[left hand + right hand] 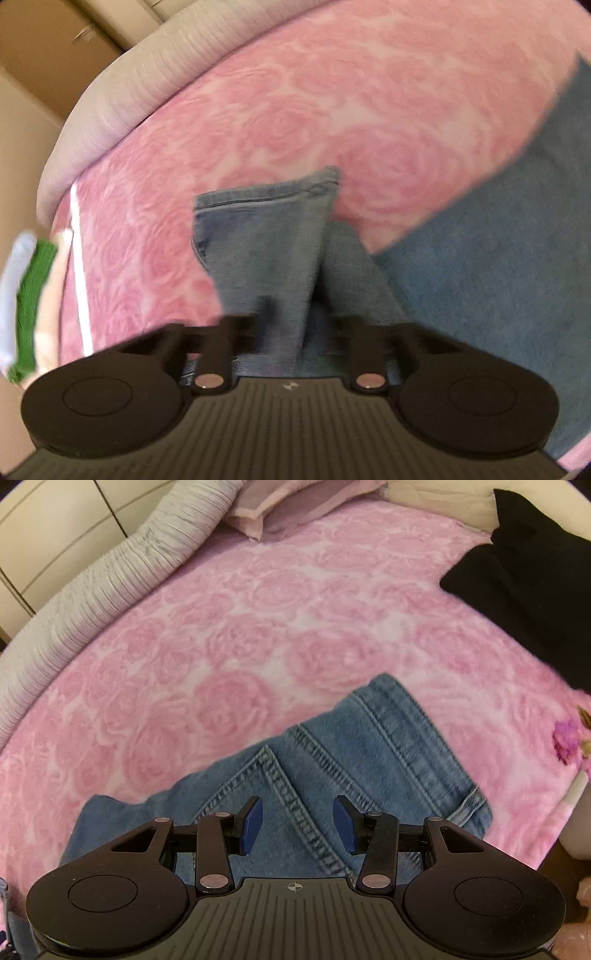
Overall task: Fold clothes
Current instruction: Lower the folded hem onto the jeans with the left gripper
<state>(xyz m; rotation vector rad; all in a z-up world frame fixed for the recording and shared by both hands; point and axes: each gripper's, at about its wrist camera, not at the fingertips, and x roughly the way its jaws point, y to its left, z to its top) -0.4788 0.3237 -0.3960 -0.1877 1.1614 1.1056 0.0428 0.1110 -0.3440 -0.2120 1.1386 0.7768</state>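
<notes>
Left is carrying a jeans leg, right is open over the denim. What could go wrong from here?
1. The left gripper pinches only a bunched strip of the jeans; the hanging leg could slip free mid-swing, and motion blur suggests speed.
2. The right gripper hovers open over the thick seam, so nothing pins that part; it may drag across the pink blanket and skew the fold.

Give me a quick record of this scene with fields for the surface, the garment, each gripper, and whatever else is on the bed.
surface: pink rose-patterned blanket on a bed
garment: blue jeans, partly folded
left gripper: shut on a bunched strip of the jeans, lifting it
right gripper: open, blue fingers above the denim seam
other items: black garment at far right, pillow at the head
</notes>
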